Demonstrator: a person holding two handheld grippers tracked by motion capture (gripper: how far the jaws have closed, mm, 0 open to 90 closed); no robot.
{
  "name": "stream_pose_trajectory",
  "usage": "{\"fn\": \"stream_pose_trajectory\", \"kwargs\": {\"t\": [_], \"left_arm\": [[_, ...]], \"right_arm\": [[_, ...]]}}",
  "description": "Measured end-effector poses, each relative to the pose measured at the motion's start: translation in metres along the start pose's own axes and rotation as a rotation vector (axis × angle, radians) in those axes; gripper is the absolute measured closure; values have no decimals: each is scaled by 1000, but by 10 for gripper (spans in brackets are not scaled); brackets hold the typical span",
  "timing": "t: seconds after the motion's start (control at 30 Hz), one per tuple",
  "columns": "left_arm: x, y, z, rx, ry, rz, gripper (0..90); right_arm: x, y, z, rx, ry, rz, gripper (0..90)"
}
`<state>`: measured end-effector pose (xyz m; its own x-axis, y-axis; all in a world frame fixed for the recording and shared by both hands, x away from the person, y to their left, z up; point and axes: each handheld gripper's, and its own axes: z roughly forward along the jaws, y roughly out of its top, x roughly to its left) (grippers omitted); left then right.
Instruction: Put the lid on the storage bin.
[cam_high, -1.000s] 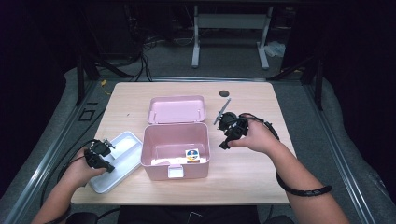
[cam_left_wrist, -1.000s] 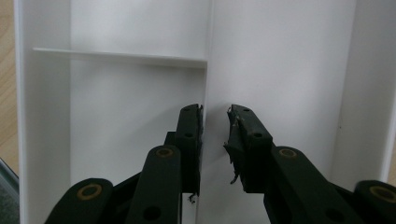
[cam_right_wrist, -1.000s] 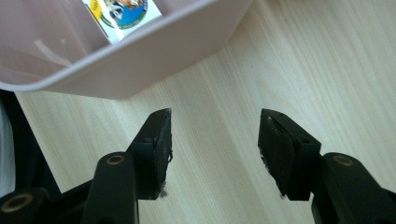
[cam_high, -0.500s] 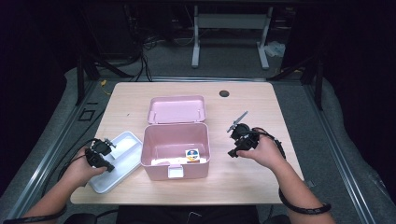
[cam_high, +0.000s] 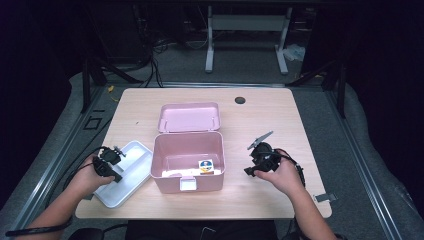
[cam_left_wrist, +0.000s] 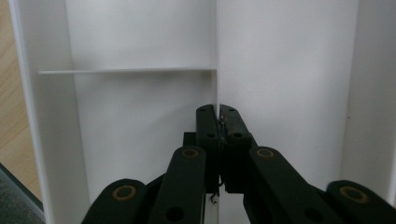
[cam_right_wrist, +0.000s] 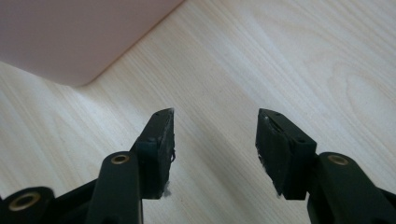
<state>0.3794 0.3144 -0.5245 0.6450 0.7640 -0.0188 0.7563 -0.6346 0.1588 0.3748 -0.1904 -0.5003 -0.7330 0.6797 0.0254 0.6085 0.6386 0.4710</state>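
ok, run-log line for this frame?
left claw: shut on white tray divider | right claw: open, empty, over table | pink box: lid open

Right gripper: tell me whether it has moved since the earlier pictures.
Yes. In the high view the right gripper has come toward the table's near edge, from beside the pink box's lid to beside its front half.

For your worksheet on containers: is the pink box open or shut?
Open: the pink box shows its inside, and its lid lies behind it.

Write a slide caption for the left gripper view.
Left gripper clamped on the divider wall of a white compartment tray.
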Motion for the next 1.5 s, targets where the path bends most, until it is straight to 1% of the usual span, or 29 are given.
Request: {"fn": "stream_pose_trajectory", "kwargs": {"t": [0.03,0.1,0.17,0.23,0.27,0.33,0.37,0.4,0.57,0.6,0.67,0.73,0.77,0.8,0.83,0.87,0.93,0.97,1.0,1.07,1.1,1.13,1.2,1.23,1.37,1.4,1.43,1.47,1.5], "left_arm": [[0,0,1,4,-6,-16,875],[1,2,1,6,-15,-11,878],[3,3,2,17,-26,-24,881],[2,5,2,30,-24,-16,883],[2,6,2,36,-20,-16,883],[2,7,2,47,-20,-19,885],[2,8,2,51,-19,-22,886],[3,9,2,53,-20,-40,890],[4,10,2,57,-15,-29,894],[4,10,2,59,-14,-24,894],[6,10,0,55,-29,-36,894],[7,10,-5,56,-38,-38,895],[7,10,-8,56,-33,-31,895],[8,10,-12,51,-32,-40,895],[9,9,-16,48,-32,-35,895],[10,9,-19,48,-41,-48,895],[12,8,-27,32,-39,-59,895],[13,8,-30,40,-49,-70,895],[13,7,-34,23,-43,-72,895],[15,6,-39,34,-63,-85,895],[15,5,-42,19,-54,-80,895],[15,4,-44,27,-58,-86,895],[15,3,-49,30,-48,-81,895],[15,2,-51,33,-50,-83,895],[14,1,-60,37,-44,-63,895],[14,1,-62,40,-45,-68,895],[15,1,-66,35,-35,-53,895],[15,2,-70,33,-34,-54,895],[15,2,-70,33,-34,-54,895]], "right_arm": [[1,-1,1,6,-12,1,466],[1,-4,4,16,-25,1,466],[0,-8,8,19,-25,9,468],[-1,-10,8,9,-34,13,471],[-1,-11,8,5,-30,20,471],[-1,-11,8,1,-43,19,473],[-1,-12,8,0,-49,18,474],[-1,-12,8,-4,-51,18,474],[0,-15,10,0,-68,17,477],[0,-16,11,-4,-63,18,477],[0,-18,10,1,-73,22,479],[-1,-19,11,-9,-69,28,480],[-1,-20,10,-9,-74,33,482],[-1,-20,9,-10,-75,32,485],[-1,-21,9,-19,-73,37,485],[0,-21,9,-21,-72,37,484],[1,-21,9,-23,-75,33,485],[2,-21,9,-24,-69,34,484],[3,-21,10,-22,-71,23,485],[5,-21,11,-21,-69,20,484],[6,-21,11,-25,-62,17,484],[7,-21,12,-19,-67,17,485],[8,-21,14,-24,-54,15,484],[9,-21,14,-17,-62,8,485],[10,-21,15,-18,-58,9,485],[10,-22,15,-20,-53,13,485],[10,-22,15,-22,-54,15,484],[9,-22,15,-26,-49,16,485],[9,-22,15,-26,-49,16,485]]}}
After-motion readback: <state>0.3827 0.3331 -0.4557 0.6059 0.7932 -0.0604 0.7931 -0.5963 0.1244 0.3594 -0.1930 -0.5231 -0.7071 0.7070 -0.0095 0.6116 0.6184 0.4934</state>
